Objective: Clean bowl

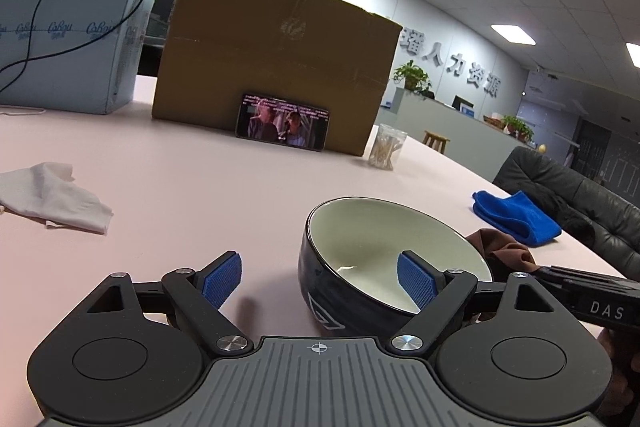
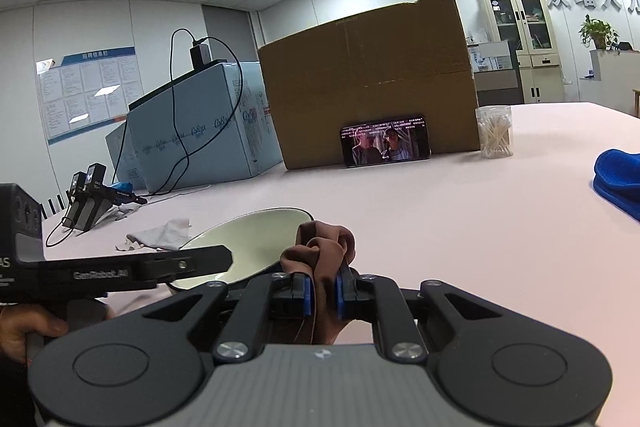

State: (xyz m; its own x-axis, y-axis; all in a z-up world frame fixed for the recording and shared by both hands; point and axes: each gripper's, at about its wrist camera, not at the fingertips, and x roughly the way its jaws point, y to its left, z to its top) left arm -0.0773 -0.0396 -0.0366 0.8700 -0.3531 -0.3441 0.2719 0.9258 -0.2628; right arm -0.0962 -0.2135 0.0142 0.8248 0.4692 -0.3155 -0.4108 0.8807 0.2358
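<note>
Bowl (image 1: 384,267) sat on the pink table (image 1: 200,195), tipped toward the left claw (image 1: 318,281). Left claw was wide open, one pad inside the rim, the other outside and clear of the wall: straddling, no grip yet. Right claw (image 2: 322,291) was clamped on a bunched brown cloth (image 2: 324,243), just beside the bowl's rim. Looked like the pre-wipe step. Next move probably: left closes on the wall to steady it, right brings the cloth into the white interior.

Pink table (image 1: 200,187) bears bowl (image 1: 360,227), boxes, cloths.
</note>
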